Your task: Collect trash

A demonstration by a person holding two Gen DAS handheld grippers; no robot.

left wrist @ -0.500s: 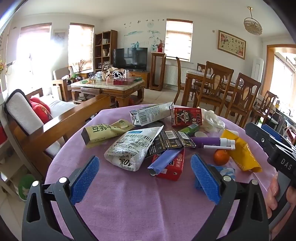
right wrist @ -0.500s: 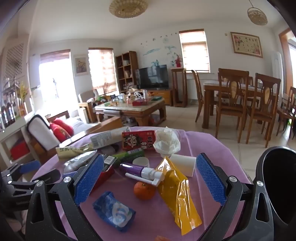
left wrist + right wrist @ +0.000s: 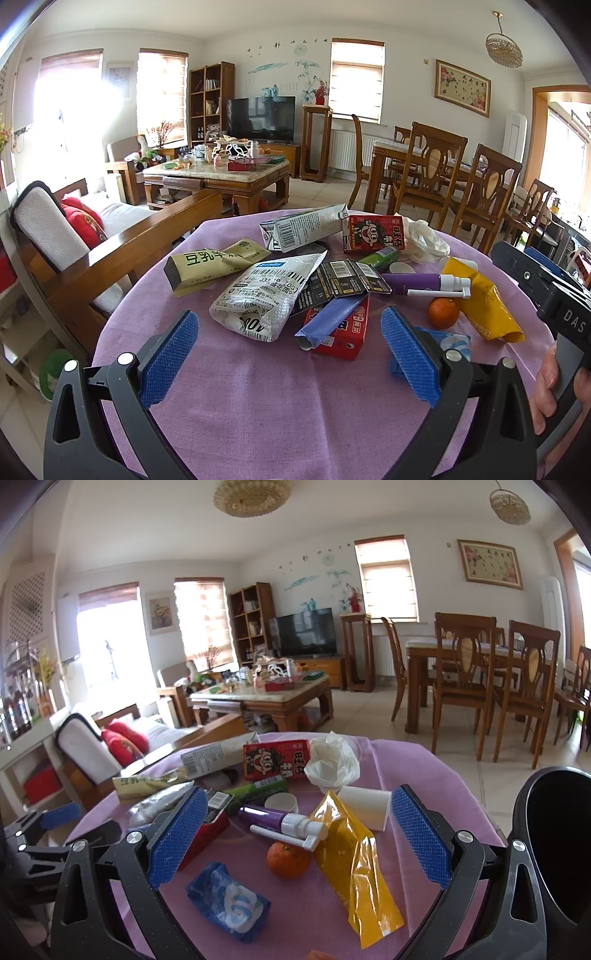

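Left tool (image 3: 290,350): spread wide, empty, above tabletop (image 3: 280,413).
Right tool (image 3: 299,834): spread wide, empty.
Trash: heaped at 12 o'clock; yellow pouch (image 3: 354,864) between right pads.
Bin (image 3: 554,849): 3 o'clock.
Technique: probably lower squarely, pinch only 1 wrapper, avoid orange (image 3: 289,860).

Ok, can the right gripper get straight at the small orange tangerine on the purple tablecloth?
Probably yes. The right gripper is open, and the small orange tangerine sits uncovered between its fingers. The yellow plastic pouch lies close on its right and the purple spray bottle just behind, so both may get nudged.
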